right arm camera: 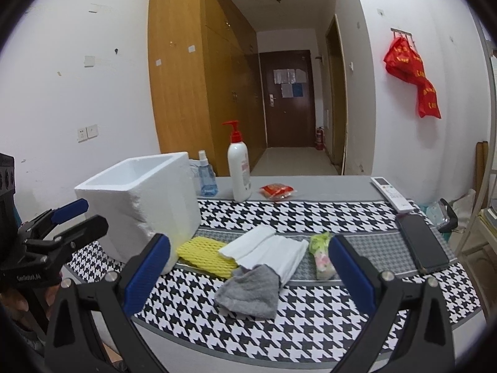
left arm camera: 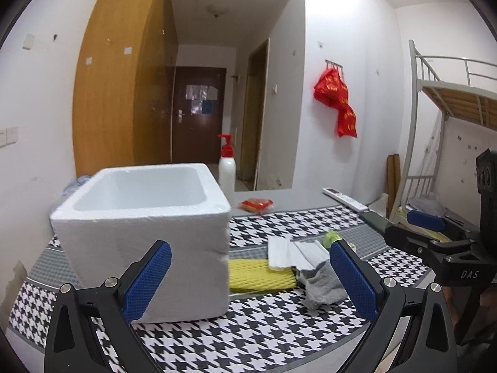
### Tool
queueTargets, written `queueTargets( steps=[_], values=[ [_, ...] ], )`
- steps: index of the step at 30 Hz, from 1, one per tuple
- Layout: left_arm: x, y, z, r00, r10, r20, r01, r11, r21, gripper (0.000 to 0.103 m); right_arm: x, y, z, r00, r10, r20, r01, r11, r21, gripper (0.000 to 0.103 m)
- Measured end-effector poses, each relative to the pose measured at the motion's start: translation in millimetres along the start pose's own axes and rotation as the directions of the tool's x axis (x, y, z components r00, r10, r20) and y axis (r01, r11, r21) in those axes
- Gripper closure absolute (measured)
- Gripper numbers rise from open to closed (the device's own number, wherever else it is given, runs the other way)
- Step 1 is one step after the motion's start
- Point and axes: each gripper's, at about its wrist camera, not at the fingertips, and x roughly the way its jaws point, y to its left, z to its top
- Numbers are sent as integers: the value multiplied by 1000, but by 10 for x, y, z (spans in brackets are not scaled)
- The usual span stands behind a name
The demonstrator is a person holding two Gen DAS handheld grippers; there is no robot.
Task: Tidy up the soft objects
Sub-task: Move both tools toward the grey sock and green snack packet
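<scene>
A white foam box (left arm camera: 139,236) (right arm camera: 146,199) stands open-topped on the houndstooth cloth. To its right lie a yellow foam net (left arm camera: 259,275) (right arm camera: 206,256), folded white cloths (left arm camera: 295,253) (right arm camera: 267,250), a grey sock (left arm camera: 324,284) (right arm camera: 251,290) and a green tissue pack (left arm camera: 331,237) (right arm camera: 321,255). My left gripper (left arm camera: 250,279) stands open in front of the box's right corner, holding nothing. My right gripper (right arm camera: 248,275) stands open with the sock and cloths between its fingers' lines, apart from them. Each gripper shows at the edge of the other's view, the left gripper (right arm camera: 74,217) and the right gripper (left arm camera: 413,227).
A pump bottle (right arm camera: 239,171) (left arm camera: 226,168), a blue spray bottle (right arm camera: 206,175), a red packet (right arm camera: 276,191) (left arm camera: 256,205) and a white remote (right arm camera: 391,194) (left arm camera: 344,199) sit along the table's far side. A black phone (right arm camera: 424,244) lies at the right. A bunk-bed frame (left arm camera: 447,99) stands beyond.
</scene>
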Motion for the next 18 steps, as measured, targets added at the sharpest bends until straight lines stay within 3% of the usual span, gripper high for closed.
queueTargets(
  steps=[18],
  values=[
    [402, -446, -123, 990, -91, -111, 96, 994, 43, 1, 53, -404, -126, 996, -70, -61, 73, 996, 49, 0]
  ],
)
